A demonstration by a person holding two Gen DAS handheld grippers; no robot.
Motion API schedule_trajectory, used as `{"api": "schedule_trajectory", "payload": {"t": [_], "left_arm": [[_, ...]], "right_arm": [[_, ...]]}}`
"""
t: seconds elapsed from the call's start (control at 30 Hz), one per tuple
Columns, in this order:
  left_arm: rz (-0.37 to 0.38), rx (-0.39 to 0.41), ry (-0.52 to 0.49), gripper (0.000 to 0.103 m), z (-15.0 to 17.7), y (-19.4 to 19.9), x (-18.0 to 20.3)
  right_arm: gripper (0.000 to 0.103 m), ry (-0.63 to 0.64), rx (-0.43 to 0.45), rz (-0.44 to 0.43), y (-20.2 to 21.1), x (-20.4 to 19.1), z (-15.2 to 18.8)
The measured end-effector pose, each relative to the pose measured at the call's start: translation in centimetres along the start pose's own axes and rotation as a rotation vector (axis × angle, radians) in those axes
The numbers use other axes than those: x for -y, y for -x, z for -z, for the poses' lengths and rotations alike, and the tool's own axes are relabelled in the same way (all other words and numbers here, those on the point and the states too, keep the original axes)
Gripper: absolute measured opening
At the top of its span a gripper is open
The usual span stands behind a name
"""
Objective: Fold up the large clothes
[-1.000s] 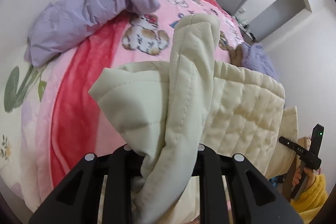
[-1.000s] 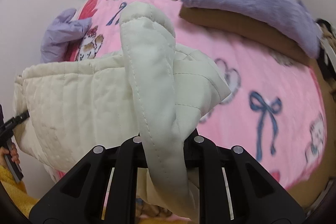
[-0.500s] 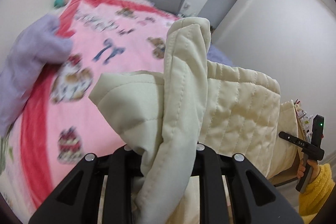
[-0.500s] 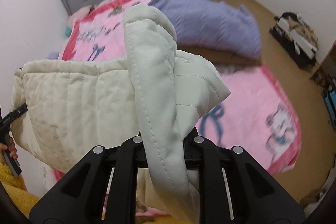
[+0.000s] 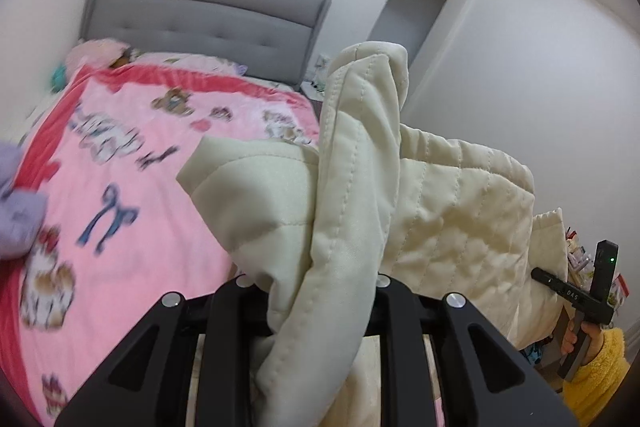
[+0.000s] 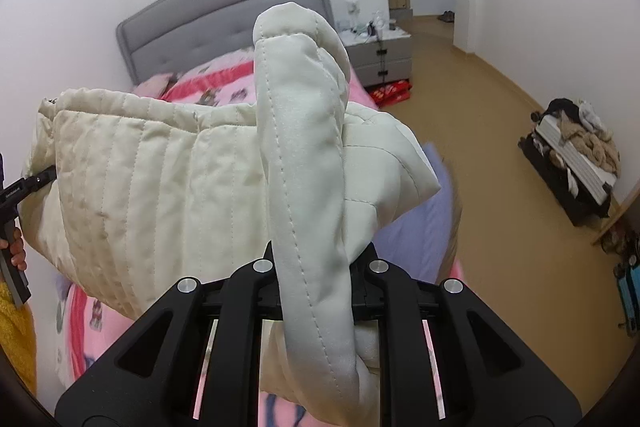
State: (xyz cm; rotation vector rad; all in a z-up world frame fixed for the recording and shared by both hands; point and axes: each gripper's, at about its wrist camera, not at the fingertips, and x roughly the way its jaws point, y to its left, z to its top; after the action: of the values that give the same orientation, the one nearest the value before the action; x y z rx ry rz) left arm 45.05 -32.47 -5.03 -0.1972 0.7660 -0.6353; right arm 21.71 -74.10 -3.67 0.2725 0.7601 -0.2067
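Cream quilted jacket (image 5: pixel 440 211) hung above the pink bed cover (image 5: pixel 132 187), stretched between the two tools. Left gripper (image 5: pixel 320 291) and right gripper (image 6: pixel 314 275) were each pinched nearly shut on a thick padded edge. It looked soft, bulky and light, somewhat slick; seamed edges seemed the surest hold.

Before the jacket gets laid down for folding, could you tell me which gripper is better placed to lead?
Probably left: the left gripper holds the jacket over the blanket; the right gripper faces the floor.

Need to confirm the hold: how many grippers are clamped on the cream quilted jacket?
2. The left gripper pinches one bunched fold of the cream quilted jacket; the right gripper pinches another, the jacket hanging between them above the pink bed.
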Motion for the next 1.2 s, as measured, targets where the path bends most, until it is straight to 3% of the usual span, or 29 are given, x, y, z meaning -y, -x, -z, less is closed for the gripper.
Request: {"api": "schedule_trajectory", "payload": {"t": [0.17, 0.3, 0.43, 0.53, 0.63, 0.7, 0.77, 0.93, 1.0, 1.1, 1.2], "left_arm": [[-0.015, -0.053, -0.054, 0.021, -5.0, -8.8, 1.6], [-0.034, -0.101, -0.087, 0.021, -7.1, -15.3, 2.6], [-0.039, -0.189, -0.075, 0.021, -7.2, -20.6, 2.8], [-0.101, -0.261, -0.094, 0.022, -6.0, -24.8, 2.3], [-0.129, -0.302, -0.047, 0.024, -4.9, -27.6, 0.7], [-0.130, -0.310, -0.026, 0.028, -4.4, -28.2, -0.1], [-0.144, -0.317, -0.055, 0.050, -4.0, -28.7, -0.6], [-0.146, -0.314, -0.152, 0.073, -4.3, -27.9, -1.4], [-0.137, -0.321, -0.179, 0.077, -4.6, -27.3, -2.4], [-0.115, -0.305, -0.191, 0.078, -5.8, -25.4, -4.3], [-0.150, -0.184, -0.164, 0.078, -7.8, -22.7, -4.9]], "right_arm": [[0.014, -0.034, 0.006, 0.035, -4.9, 4.2, -4.6], [0.014, -0.090, 0.013, 0.062, -8.4, 6.9, -6.6], [0.014, -0.168, -0.027, 0.087, -11.9, 9.6, -7.3], [0.014, -0.223, -0.079, 0.117, -15.0, 11.8, -6.9], [0.015, -0.266, -0.118, 0.154, -17.4, 13.8, -6.1], [0.018, -0.333, -0.144, 0.154, -18.7, 14.9, -5.2], [0.022, -0.352, -0.170, 0.162, -20.0, 15.7, -4.4], [0.047, -0.364, -0.187, 0.166, -20.7, 16.6, -4.0], [0.069, -0.378, -0.167, 0.173, -19.8, 16.9, -4.0], [0.073, -0.329, -0.127, 0.198, -18.3, 16.9, -4.5], [0.073, -0.190, -0.016, 0.262, -16.0, 15.3, -6.3]]}}
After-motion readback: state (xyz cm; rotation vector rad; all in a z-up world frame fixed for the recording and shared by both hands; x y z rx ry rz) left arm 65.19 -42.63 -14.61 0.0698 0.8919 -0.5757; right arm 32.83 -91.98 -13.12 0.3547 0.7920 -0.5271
